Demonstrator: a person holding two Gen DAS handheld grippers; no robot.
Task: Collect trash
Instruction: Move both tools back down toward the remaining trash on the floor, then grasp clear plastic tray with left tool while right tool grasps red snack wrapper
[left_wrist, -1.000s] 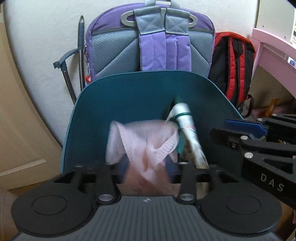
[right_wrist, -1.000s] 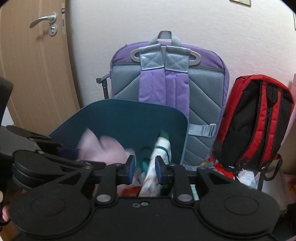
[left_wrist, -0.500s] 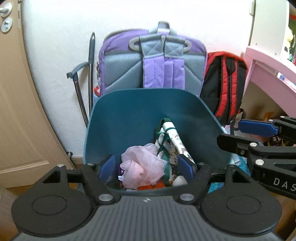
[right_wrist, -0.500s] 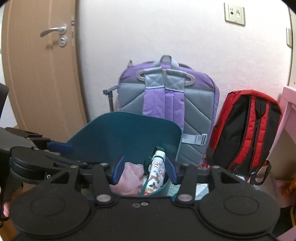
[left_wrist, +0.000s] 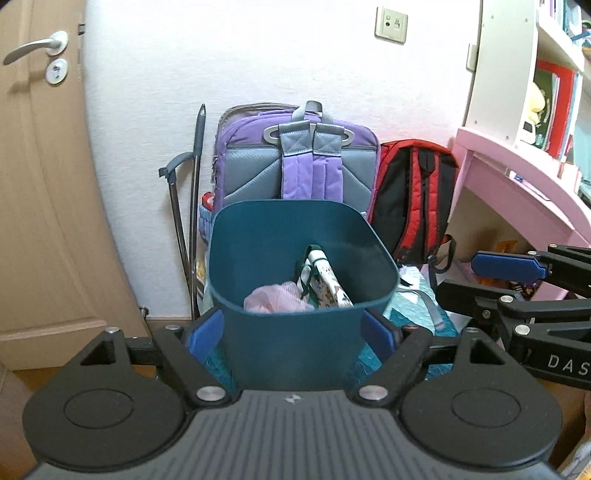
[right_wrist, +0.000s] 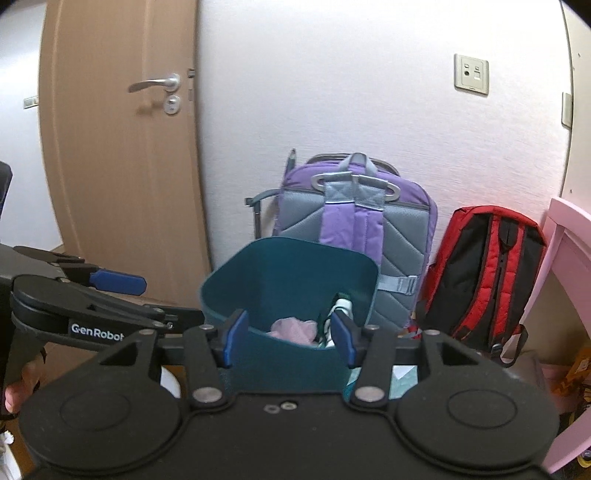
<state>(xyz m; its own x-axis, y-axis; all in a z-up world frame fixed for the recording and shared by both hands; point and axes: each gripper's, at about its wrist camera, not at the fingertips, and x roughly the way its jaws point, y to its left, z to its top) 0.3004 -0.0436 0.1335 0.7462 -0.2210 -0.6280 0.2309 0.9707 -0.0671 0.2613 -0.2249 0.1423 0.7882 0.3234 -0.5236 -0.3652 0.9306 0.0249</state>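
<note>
A teal trash bin (left_wrist: 291, 336) stands on the floor against the wall; it also shows in the right wrist view (right_wrist: 288, 354). Inside lie a crumpled pink plastic bag (left_wrist: 275, 301) and a rolled patterned wrapper with a green band (left_wrist: 327, 282). My left gripper (left_wrist: 293, 334) is open and empty, held back from the bin's near wall. My right gripper (right_wrist: 290, 336) is open and empty, also back from the bin. Each gripper shows at the side of the other's view.
A purple and grey backpack (left_wrist: 306, 158) and a red and black backpack (left_wrist: 413, 199) lean on the wall behind the bin. A wooden door (right_wrist: 118, 147) is at the left, a pink desk (left_wrist: 517, 184) at the right. A folded metal handle (left_wrist: 184, 206) stands left of the bin.
Both grippers have let go of the pink bag and the rolled wrapper, which now lie in the bin. Both have opened and pulled up and back.
</note>
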